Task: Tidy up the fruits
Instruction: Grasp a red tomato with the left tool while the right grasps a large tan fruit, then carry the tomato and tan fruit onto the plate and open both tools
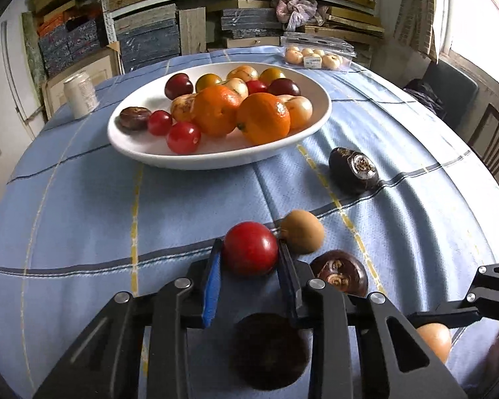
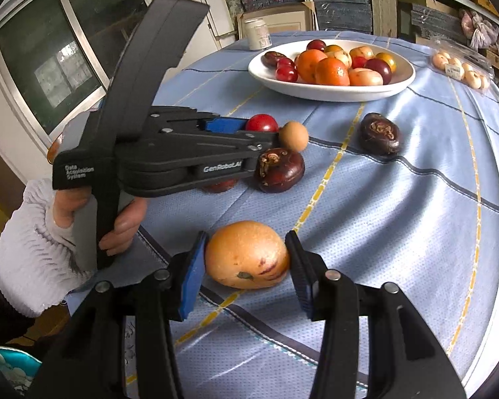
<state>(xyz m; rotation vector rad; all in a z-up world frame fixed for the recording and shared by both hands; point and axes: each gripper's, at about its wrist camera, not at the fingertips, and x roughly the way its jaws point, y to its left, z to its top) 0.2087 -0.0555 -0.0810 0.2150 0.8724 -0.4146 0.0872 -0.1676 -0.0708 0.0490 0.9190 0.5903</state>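
- While a hand (image 2: 116, 222) in a white sleeve (image 2: 33, 249) tilts it down, the left gripper (image 1: 249, 249) clamps a red fruit (image 1: 250, 248) on the table (image 1: 83, 216).
- Near the table's front edge, the right gripper (image 2: 246, 256) grips a yellow fruit (image 2: 247, 254).
- Farther back stands the white bowl (image 1: 282, 149) of fruit.

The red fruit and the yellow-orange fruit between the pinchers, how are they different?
The red fruit is round, smooth and glossy; the yellow-orange fruit is egg-shaped with dark marks. The red fruit looks smaller. The left gripper clamps the red fruit, crowded by a tan fruit; the right gripper holds the yellow-orange fruit, which has bare cloth around it. Both sit over the blue tablecloth, outside the bowl.
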